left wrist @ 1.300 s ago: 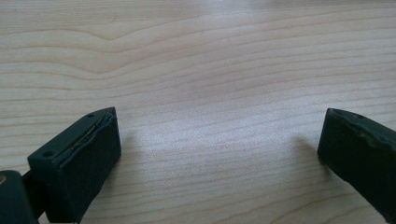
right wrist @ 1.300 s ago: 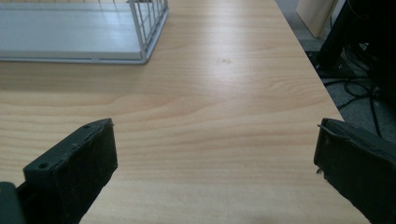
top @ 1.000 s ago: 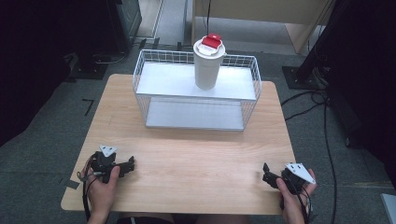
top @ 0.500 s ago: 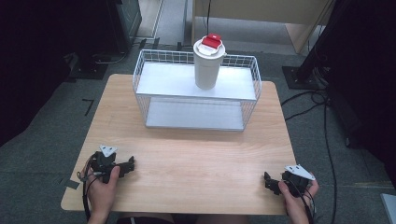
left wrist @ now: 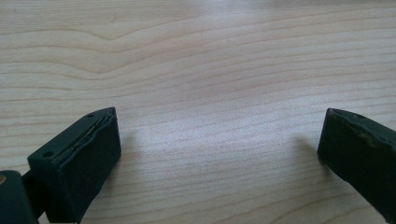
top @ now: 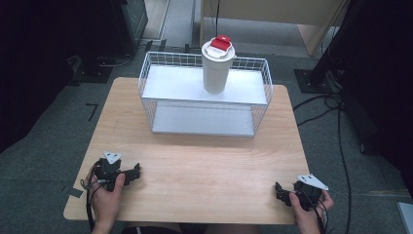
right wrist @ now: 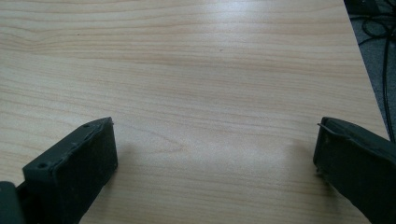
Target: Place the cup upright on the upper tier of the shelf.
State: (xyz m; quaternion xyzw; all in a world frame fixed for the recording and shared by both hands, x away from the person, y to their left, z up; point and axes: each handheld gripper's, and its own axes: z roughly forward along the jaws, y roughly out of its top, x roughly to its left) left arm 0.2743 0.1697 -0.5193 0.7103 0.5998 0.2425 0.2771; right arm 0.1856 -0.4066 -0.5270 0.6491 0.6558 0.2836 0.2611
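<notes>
From the high view, the left claw (top: 137, 172) and right claw (top: 277, 190) rest near the tabletop's (top: 204, 161) front corners, well apart from the white cup (top: 216, 67) with its red-topped lid, upright on the upper shelf of the wire rack (top: 204, 97). A good reach would go high over the rim. Grey carpet and cables surround the tabletop.

Left gripper view: jaws spread wide, released, over bare wood.

Right gripper view: likewise released, beside the tabletop's edge.

— Where was the white cup (top: 215, 70)?
— It stood upright on the wire rack's (top: 204, 97) top shelf, toward the back of the worktop (top: 204, 165).
— Its lid?
— Closed, with a red tab.
</notes>
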